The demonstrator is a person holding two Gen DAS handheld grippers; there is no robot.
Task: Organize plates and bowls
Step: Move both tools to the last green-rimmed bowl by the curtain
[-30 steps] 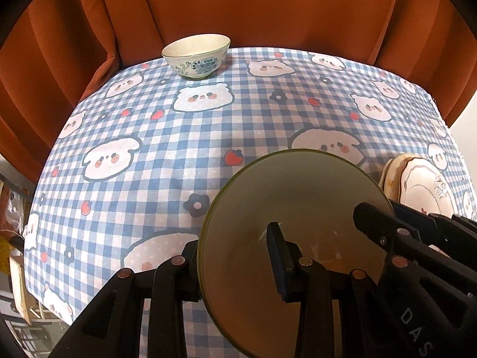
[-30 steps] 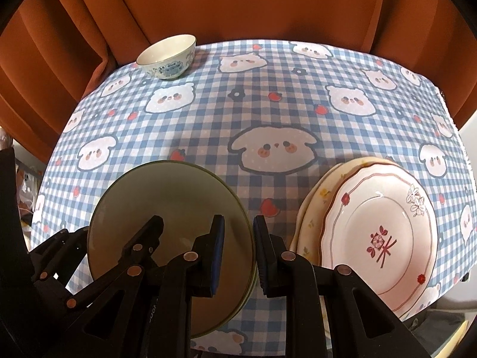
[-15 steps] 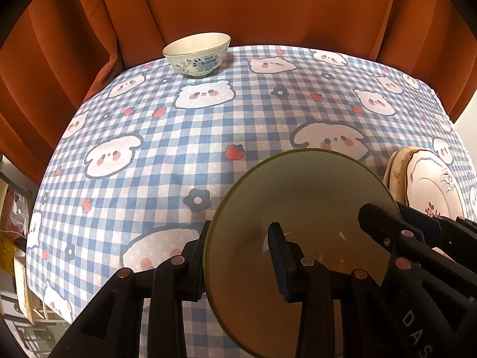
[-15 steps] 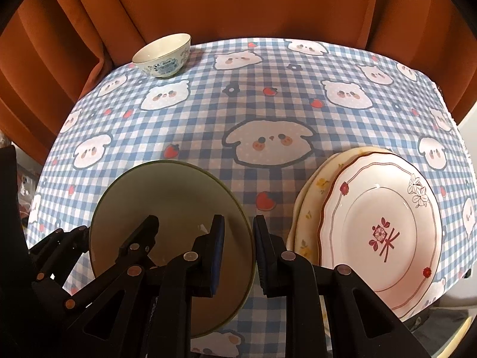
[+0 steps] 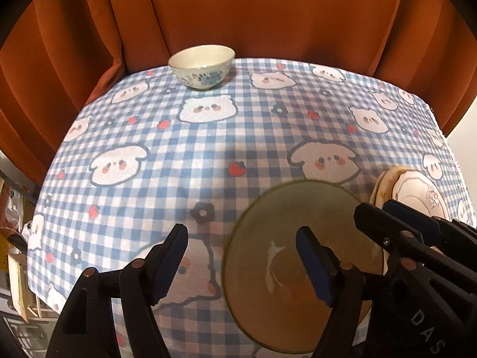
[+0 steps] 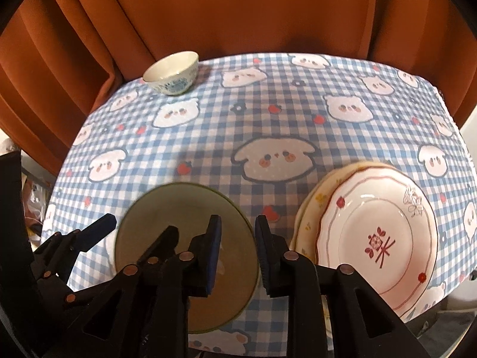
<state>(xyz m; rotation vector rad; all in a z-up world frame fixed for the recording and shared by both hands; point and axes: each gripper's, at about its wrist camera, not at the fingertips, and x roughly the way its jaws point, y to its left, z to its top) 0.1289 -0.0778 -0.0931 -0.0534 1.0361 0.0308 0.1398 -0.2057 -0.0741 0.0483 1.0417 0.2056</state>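
green plate (image 5: 298, 256) lying on the checked tablecloth (image 5: 208, 149), just left of the stacked floral plates (image 6: 375, 238). left gripper (image 5: 241, 265) freshly spread wide, pads off the rim, plate edge between them. right gripper (image 6: 237, 253) just parted too, straddling the near right rim without pressing. small white bowl (image 5: 201, 67) far beyond green plate, by the orange curtain (image 5: 238, 15).
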